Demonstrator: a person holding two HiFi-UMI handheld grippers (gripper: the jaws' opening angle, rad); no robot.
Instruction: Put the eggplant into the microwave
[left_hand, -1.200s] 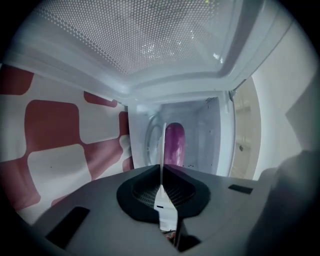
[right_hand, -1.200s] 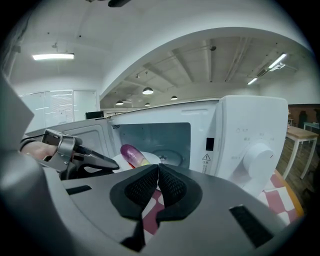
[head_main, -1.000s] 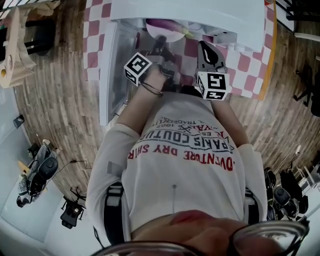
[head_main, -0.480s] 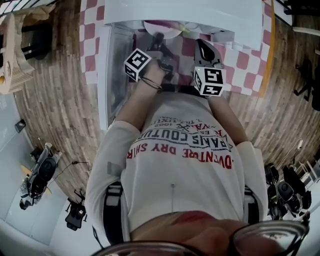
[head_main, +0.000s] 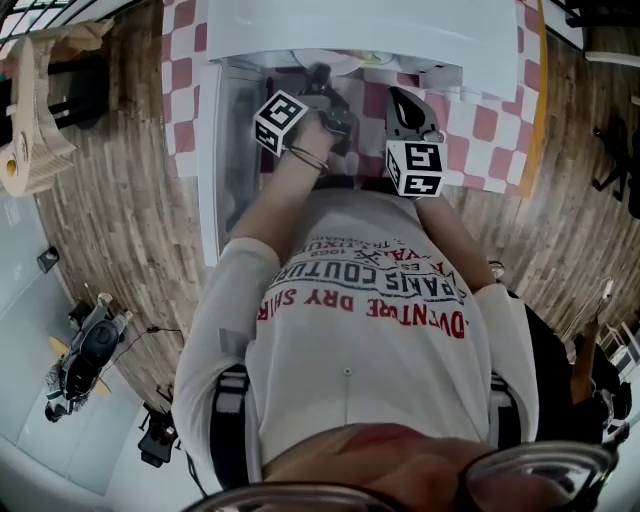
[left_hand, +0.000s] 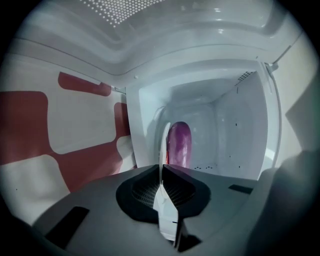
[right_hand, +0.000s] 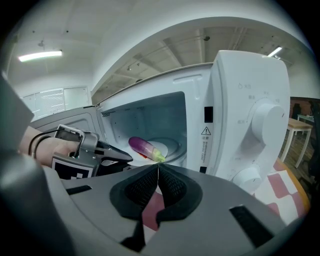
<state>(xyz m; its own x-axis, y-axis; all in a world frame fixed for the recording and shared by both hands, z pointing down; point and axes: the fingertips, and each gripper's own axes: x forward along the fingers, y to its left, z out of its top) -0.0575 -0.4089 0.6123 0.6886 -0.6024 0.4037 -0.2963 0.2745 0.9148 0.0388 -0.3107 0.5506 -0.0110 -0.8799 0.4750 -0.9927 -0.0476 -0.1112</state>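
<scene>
A red-and-white checked surface (head_main: 490, 125) carries the white microwave (right_hand: 250, 100), which has its door open. Before its opening, the right tongs (right_hand: 158, 170) are closed and empty. The left tongs (left_hand: 162, 172) reach inside, pinching a white plate (left_hand: 164, 137) by its rim. On that plate, within the cavity, the eggplant (right_hand: 144, 147) lies flat, green stem toward the opening and purple end rearward.

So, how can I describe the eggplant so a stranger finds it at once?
Find the open white microwave on the red-and-white checked cloth. Inside lies a white plate, and on it the eggplant: the only purple thing there, long, with a green tip.
</scene>
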